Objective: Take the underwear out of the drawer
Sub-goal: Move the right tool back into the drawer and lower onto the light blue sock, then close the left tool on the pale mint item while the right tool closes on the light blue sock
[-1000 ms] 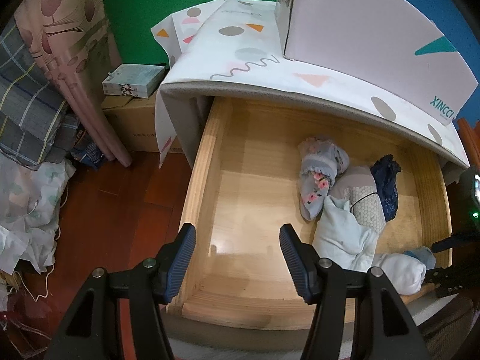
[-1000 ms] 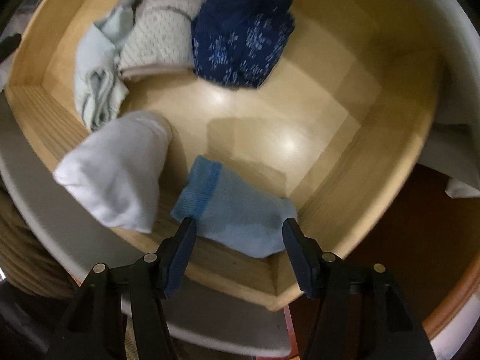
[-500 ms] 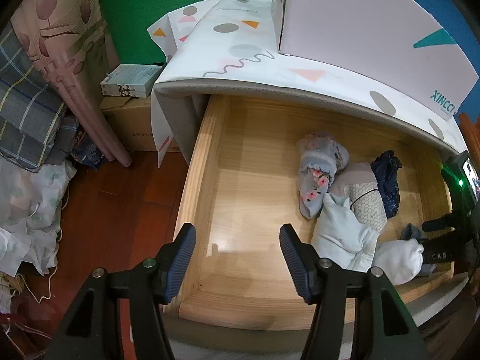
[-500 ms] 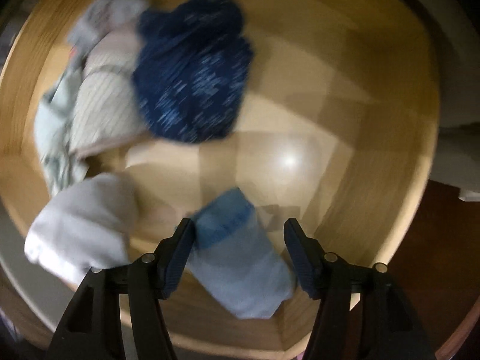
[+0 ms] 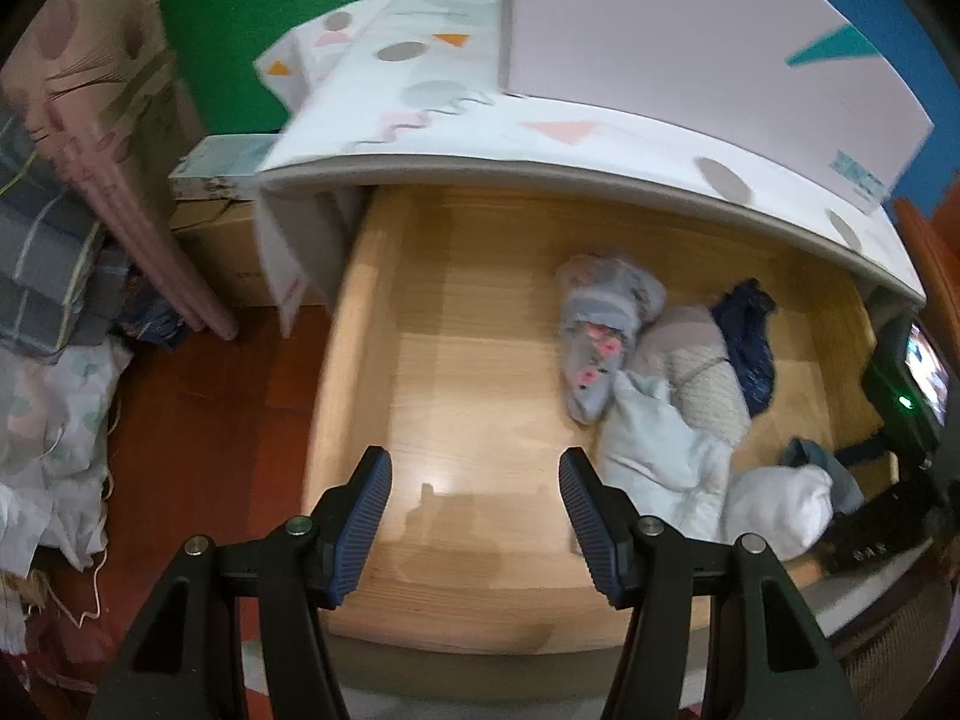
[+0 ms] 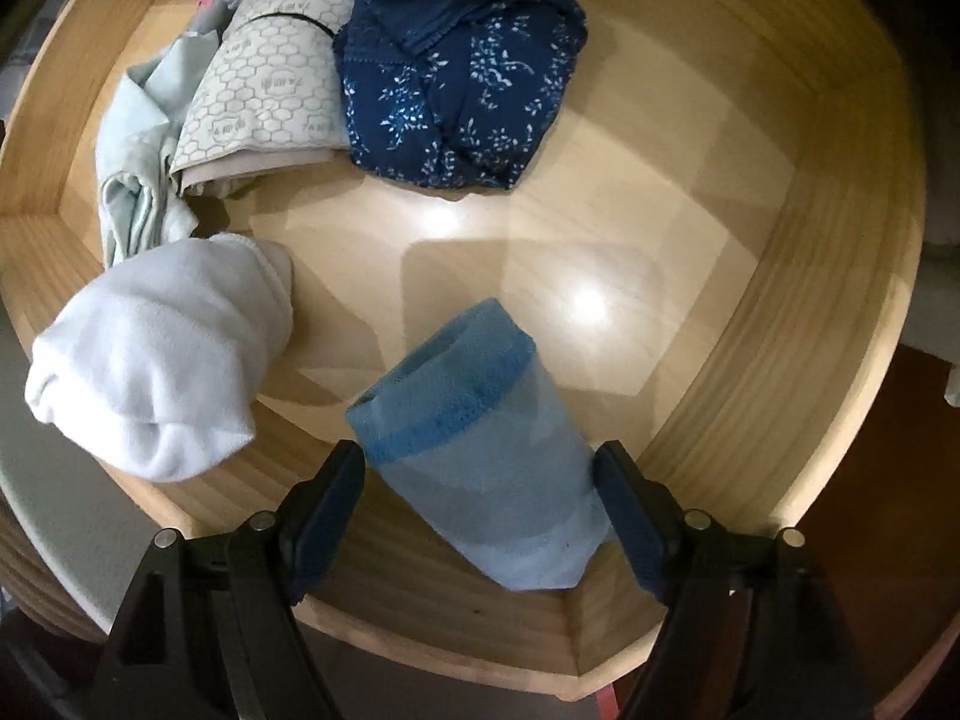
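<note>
The wooden drawer (image 5: 372,312) stands pulled out. In the right wrist view a rolled light blue underwear (image 6: 480,456) leans on the front right corner of the drawer (image 6: 780,360). My right gripper (image 6: 480,474) straddles it; its jaws are opening, with the roll between them and the pads at its sides. Beside it lie a white roll (image 6: 156,360), a navy floral piece (image 6: 462,90), a beige honeycomb piece (image 6: 264,96) and a pale mint piece (image 6: 138,156). My left gripper (image 5: 474,480) hangs open and empty over the drawer's bare left front.
A grey floral roll (image 5: 600,330) lies mid-drawer. Above the drawer the cabinet top carries a patterned cloth (image 5: 480,138) and a pale box (image 5: 690,30). To the left are a cardboard box (image 5: 222,240), a pink curtain (image 5: 108,138) and a laundry pile (image 5: 54,420) on the red-brown floor.
My right gripper has sunk closer to the light blue underwear, and its jaws have widened to either side of it. The left gripper has hardly moved.
</note>
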{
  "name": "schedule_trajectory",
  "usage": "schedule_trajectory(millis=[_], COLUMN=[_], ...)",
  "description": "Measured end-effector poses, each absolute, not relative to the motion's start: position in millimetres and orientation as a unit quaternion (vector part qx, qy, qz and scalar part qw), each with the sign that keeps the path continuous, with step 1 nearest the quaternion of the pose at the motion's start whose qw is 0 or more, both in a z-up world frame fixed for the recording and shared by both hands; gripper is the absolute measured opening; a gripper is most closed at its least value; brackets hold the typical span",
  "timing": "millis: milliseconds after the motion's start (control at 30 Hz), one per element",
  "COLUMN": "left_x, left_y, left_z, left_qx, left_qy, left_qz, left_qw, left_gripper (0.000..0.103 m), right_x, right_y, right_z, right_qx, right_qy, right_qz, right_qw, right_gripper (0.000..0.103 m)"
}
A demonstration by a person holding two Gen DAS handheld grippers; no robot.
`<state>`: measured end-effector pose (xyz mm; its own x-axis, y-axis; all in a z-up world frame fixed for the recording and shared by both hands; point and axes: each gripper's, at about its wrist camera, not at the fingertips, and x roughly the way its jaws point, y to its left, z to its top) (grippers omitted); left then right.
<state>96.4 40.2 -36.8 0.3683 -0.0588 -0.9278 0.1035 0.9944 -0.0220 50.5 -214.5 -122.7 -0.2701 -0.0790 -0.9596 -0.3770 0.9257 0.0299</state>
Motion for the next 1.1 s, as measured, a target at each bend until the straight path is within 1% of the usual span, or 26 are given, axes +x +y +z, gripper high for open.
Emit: schedule_trajectory(millis=[100, 133, 167, 233, 433, 633, 833, 967, 1100], left_x=[96.4, 95.9, 95.6, 96.3, 103.6, 119.9, 131.6, 132.9, 136.2], left_y=[24.0, 17.8, 12.5, 0.3, -21.0, -26.1, -41.7, -57.5, -68.6], left_z=[-43.9, -47.0, -50.1, -57.4, -59.6, -62.0, -81.9, -97.3, -106.9], left_qx=[0.030, 0.032, 0.032, 0.028, 0.006, -0.049, -0.055, -0.029, 0.023], left_qy=[0.578, 0.585, 0.592, 0.611, 0.627, 0.652, 0.682, 0.694, 0.694], left_qz=[-0.082, -0.092, -0.100, -0.119, -0.132, -0.114, -0.099, -0.095, -0.082], left_qw=[0.811, 0.805, 0.799, 0.782, 0.768, 0.748, 0.723, 0.713, 0.715], left_gripper=[0.060, 0.060, 0.060, 0.060, 0.060, 0.060, 0.061, 0.061, 0.066], right_x=[57.0, 56.4, 66.3, 69.7, 73.5, 68.5, 68.8, 69.9, 68.7], right_y=[-202.5, -201.8, -198.9, -201.9, -222.7, -214.6, -215.4, -215.0, -212.8], right_z=[-123.9, -122.7, -125.3, -125.5, -125.5, -125.0, -123.3, -119.0, -121.0], right_qx=[-0.144, -0.140, -0.139, -0.137, -0.091, -0.087, -0.088, -0.087, -0.086], right_qy=[0.784, 0.780, 0.777, 0.774, 0.762, 0.760, 0.761, 0.761, 0.762], right_qz=[0.119, 0.117, 0.114, 0.102, 0.062, 0.060, 0.063, 0.067, 0.070], right_qw=[0.592, 0.598, 0.603, 0.610, 0.639, 0.641, 0.640, 0.639, 0.638], right_gripper=[0.074, 0.068, 0.058, 0.057, 0.049, 0.049, 0.050, 0.051, 0.052])
